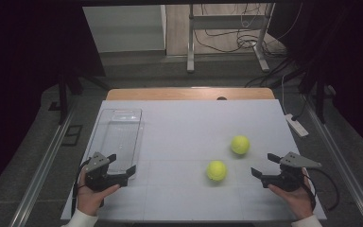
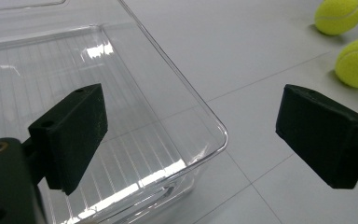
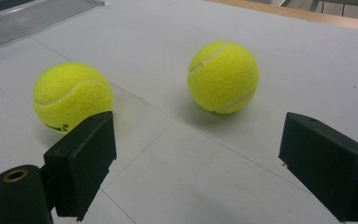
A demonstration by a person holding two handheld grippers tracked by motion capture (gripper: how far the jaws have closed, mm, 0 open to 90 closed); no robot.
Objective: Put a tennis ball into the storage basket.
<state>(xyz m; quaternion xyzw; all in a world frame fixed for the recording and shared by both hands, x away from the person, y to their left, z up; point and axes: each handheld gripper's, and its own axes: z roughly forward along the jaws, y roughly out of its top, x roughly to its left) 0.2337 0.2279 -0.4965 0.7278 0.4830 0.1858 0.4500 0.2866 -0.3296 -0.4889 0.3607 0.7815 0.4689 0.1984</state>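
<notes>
- Right gripper [image 1: 265,164], at the table's near right edge in the high view, points toward 9 o'clock; its jaws stand wide apart with nothing between them.
- Left gripper [image 1: 122,163], at the near left edge, points toward 3 o'clock; its jaws are also spread wide and hold nothing.
- Near ball [image 1: 216,170] lies on the table [image 1: 184,127] between the two grippers, at about 9 o'clock from the right gripper and near it, well apart from the left one.
- In the right gripper view the near ball [image 3: 72,97] sits just beyond the left jaw, at about 11 o'clock, not touching it as far as can be told.
- Far ball [image 1: 240,144] lies at about 10 o'clock from the right gripper, apart from the near ball; in the right gripper view it [image 3: 223,77] sits ahead, between the lines of the jaws.
- Tray [image 1: 119,135], clear plastic, lies at 12 o'clock from the left gripper; in the left gripper view its near corner [image 2: 214,135] lies below, between the jaws.
- Both balls lie outside the tray, at about 3 o'clock from it.
</notes>
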